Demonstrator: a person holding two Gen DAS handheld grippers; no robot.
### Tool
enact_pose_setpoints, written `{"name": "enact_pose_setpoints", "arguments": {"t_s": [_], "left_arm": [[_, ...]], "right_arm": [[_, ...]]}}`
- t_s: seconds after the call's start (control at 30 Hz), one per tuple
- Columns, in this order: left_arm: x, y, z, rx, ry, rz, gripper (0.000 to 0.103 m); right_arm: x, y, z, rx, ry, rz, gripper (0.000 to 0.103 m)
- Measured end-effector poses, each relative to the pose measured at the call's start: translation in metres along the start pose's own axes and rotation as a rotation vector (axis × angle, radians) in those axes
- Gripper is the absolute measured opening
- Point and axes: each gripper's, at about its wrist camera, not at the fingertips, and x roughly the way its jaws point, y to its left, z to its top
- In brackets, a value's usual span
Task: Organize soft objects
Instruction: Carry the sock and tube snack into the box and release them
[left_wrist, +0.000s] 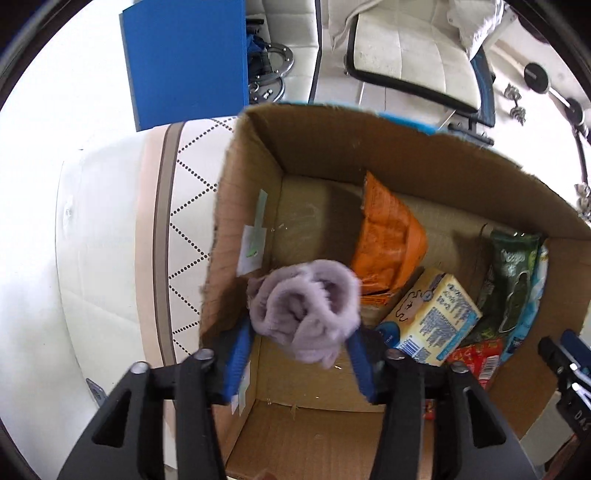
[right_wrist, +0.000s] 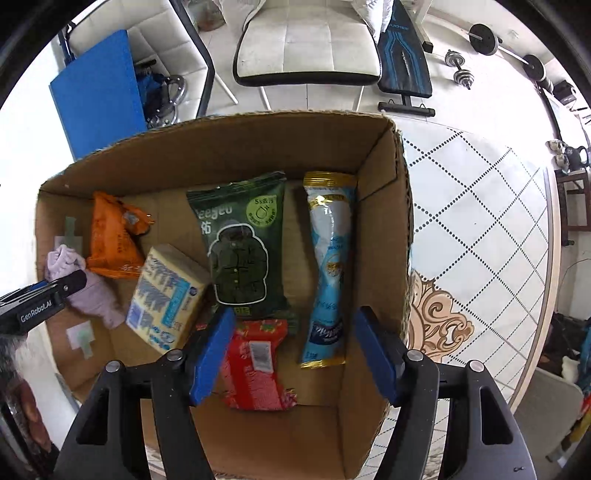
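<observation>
Here, a cardboard box (right_wrist: 258, 147) fills mid-frame on the patterned tabletop (right_wrist: 480, 221). At centre of the left view, the left tongs (left_wrist: 301, 332) pinch a lilac fuzzy cloth (left_wrist: 306, 306) above its floor. At lower centre of the right view, the right tongs (right_wrist: 295, 347) gape wide over a red packet (right_wrist: 258, 365).

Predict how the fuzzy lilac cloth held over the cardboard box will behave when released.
The lilac fuzzy cloth bunches and droops between the left gripper fingers, so it is probably floppy and light. It will likely drop limply into the cardboard box without rolling.
</observation>
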Motion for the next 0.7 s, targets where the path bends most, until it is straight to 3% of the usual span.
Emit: {"name": "enact_pose_setpoints", "arguments": {"t_s": [0.07, 0.23, 0.33, 0.7], "left_arm": [[-0.008, 0.004, -0.005, -0.016, -0.017, -0.041, 0.073], [-0.027, 0.011, -0.024, -0.042, -0.049, -0.085, 0.095], [-0.039, 0.012, -0.041, -0.040, -0.086, -0.083, 0.096], [-0.086, -0.009, -0.120, 0.039, -0.243, -0.102, 0.096]], "right_arm": [[-0.003, 0.002, -0.005, -0.006, 0.003, 0.015, 0.071], [-0.015, 0.012, -0.024, -0.032, -0.017, 0.041, 0.086], [-0.021, 0.017, -0.037, -0.048, -0.036, 0.040, 0.095], [-0.062, 0.020, -0.099, -0.077, -0.167, 0.066, 0.095]]}}
